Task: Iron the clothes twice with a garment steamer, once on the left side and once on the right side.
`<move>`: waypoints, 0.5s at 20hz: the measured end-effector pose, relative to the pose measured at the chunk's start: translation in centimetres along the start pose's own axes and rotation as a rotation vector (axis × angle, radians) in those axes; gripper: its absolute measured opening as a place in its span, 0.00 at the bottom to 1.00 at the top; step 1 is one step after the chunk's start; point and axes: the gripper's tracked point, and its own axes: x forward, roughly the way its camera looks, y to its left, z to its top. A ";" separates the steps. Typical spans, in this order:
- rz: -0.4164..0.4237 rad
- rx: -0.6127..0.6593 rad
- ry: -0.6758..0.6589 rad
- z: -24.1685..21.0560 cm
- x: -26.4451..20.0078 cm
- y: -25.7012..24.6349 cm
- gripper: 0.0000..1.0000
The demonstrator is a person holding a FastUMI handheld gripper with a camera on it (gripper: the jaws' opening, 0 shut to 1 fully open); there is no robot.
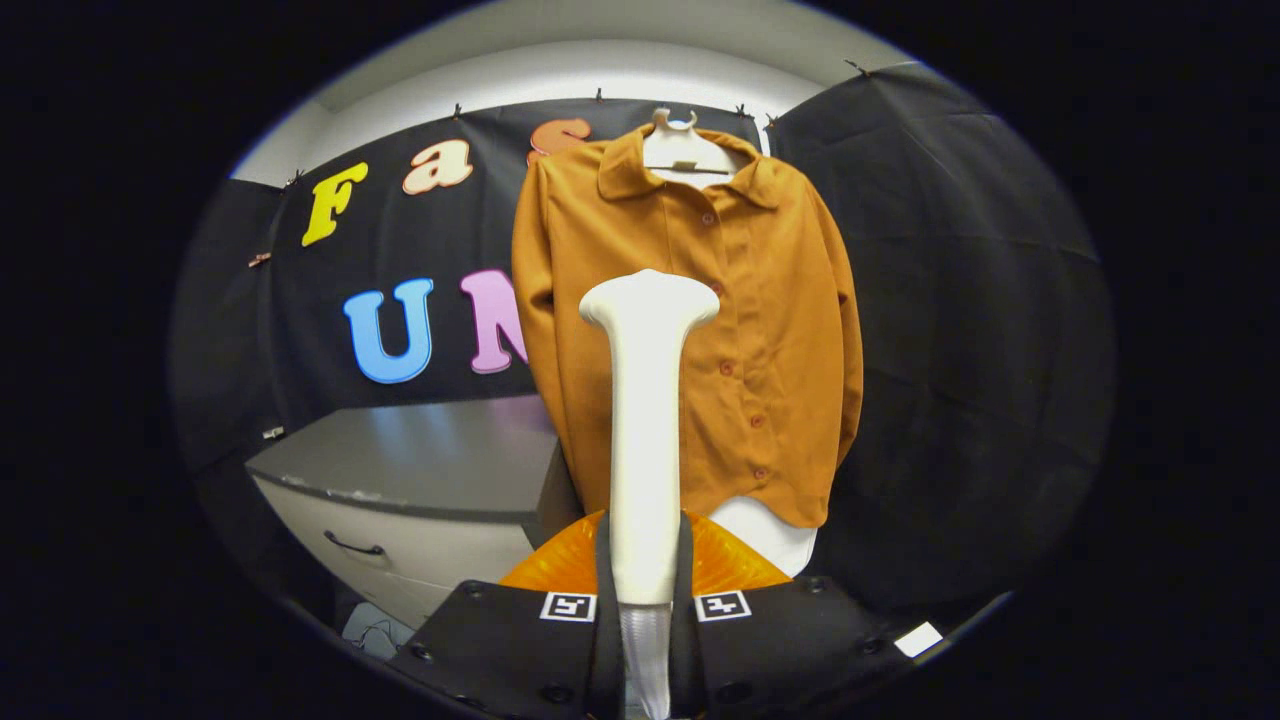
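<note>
Black cloth (pixel 950 330) drapes the booth on the right side of the frame and runs across the back at upper left, clipped along its top edge by small clips (pixel 598 95). Above it, at the top of the frame, a pale wall (pixel 560 70) shows, brightly lit from above. At lower left stands a grey-topped cabinet (pixel 420 470) with a light drawer front and a dark curved handle (pixel 352 546); its top catches a soft sheen.
</note>
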 end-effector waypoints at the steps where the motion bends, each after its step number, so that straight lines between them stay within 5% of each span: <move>1: 0.000 0.008 -0.033 1.9 0.0 -0.2 0.21; 10: -0.018 0.011 -0.242 14.1 0.7 -2.4 0.21</move>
